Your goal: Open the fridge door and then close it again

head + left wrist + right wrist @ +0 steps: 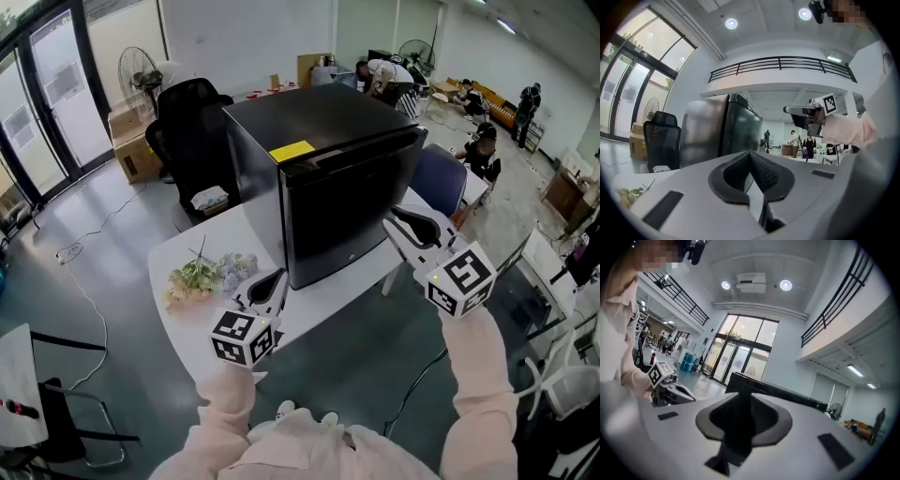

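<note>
Head view: fridge (309,117) centre frame, door (342,211) facing down-frame.
Right claw (392,228): clamped on door's right edge; nearer.
Left claw (277,277): together, empty.

The fridge (328,178) stood on the table (178,262), with flowers (199,277) to its left. Behind the table was a chair (187,131), with boxes (134,150) to its left. The left gripper (270,284) was before the fridge's left corner, the right gripper (405,225) at its right front edge.
</note>
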Available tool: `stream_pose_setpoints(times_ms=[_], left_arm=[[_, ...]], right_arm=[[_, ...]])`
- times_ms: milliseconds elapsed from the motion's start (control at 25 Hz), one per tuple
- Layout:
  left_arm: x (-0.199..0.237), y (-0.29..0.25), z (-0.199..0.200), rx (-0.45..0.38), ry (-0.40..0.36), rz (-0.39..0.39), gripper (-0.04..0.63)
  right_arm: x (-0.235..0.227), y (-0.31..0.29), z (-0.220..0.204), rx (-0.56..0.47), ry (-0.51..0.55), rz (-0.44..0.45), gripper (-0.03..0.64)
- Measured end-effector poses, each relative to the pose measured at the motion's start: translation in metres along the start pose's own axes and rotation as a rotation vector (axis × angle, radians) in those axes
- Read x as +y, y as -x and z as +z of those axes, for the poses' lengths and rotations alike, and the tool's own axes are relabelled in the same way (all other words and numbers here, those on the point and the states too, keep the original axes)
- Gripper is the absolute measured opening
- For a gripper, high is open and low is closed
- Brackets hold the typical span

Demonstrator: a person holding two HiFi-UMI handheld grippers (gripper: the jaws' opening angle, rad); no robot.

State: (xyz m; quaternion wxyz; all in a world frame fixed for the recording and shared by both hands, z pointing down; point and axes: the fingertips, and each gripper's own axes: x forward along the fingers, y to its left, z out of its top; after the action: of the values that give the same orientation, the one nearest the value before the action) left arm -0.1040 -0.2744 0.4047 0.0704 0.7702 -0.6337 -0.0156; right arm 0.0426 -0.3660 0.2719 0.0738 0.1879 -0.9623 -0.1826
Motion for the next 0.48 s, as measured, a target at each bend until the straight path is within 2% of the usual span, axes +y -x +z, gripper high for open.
stream_pose_setpoints(times_ms=[200, 480], left_arm=[[-0.013, -0.009, 0.001, -0.003, 0.002, -0.04, 0.011], [-0.036, -0.017, -0.002, -0.004, 0.034, -0.11, 0.011]], right_arm=[[0.008, 0.028, -0.002, -0.054, -0.075, -0.082, 0.084], [0.014, 0.063, -0.02, -0.11, -0.209, -0.242, 0.063]])
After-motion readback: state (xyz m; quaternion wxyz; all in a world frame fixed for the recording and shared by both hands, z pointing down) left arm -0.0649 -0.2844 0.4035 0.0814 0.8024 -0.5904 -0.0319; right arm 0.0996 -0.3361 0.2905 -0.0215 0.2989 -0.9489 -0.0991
